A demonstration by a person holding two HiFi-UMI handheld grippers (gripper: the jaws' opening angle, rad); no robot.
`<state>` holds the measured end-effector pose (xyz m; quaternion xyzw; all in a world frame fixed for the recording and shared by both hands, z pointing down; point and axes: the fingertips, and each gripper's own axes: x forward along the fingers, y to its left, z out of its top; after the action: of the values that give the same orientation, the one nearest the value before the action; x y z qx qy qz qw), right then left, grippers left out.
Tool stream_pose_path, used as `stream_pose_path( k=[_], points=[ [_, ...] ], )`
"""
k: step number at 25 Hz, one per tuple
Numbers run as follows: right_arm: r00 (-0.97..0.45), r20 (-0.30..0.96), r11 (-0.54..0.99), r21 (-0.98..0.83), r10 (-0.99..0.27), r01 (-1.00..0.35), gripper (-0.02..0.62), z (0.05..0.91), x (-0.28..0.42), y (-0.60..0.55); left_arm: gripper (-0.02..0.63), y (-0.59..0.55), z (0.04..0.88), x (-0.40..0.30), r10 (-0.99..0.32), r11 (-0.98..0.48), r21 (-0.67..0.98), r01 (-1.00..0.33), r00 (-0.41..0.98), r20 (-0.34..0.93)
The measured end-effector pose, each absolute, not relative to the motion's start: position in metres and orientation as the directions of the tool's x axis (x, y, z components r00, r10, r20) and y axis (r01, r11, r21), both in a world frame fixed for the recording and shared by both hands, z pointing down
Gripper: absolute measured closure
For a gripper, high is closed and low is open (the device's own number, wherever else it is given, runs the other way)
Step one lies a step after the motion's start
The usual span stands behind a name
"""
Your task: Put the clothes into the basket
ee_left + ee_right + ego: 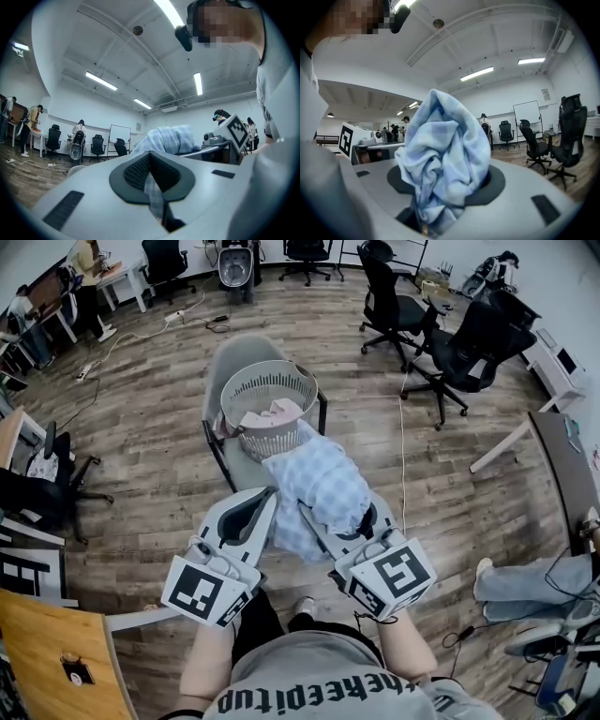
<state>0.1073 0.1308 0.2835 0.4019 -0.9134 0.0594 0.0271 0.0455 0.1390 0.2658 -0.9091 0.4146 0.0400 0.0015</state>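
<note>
Left tool pinching a thin fold of blue checked cloth, right tool clamping a bunched wad of it, cloth hanging between both just before the basket, basket sitting on a grey chair, pink clothes lying inside.

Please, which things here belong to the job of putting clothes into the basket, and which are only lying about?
Job: blue checked cloth, held by left claw and right claw; basket; pink clothes inside it.
Lying about: black office chairs, floor cables, wooden desk.
</note>
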Motion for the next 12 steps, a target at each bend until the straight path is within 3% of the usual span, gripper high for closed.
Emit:
stream_pose_path(
  k=[12],
  points=[
    [-0.613,0.096,0.604,-0.11,-0.784,-0.789,0.351,0.281,0.059,0.069,0.592,0.074,0.264,-0.005,-0.704,-0.71,0.039,-0.703,0.707,-0.062]
  ],
)
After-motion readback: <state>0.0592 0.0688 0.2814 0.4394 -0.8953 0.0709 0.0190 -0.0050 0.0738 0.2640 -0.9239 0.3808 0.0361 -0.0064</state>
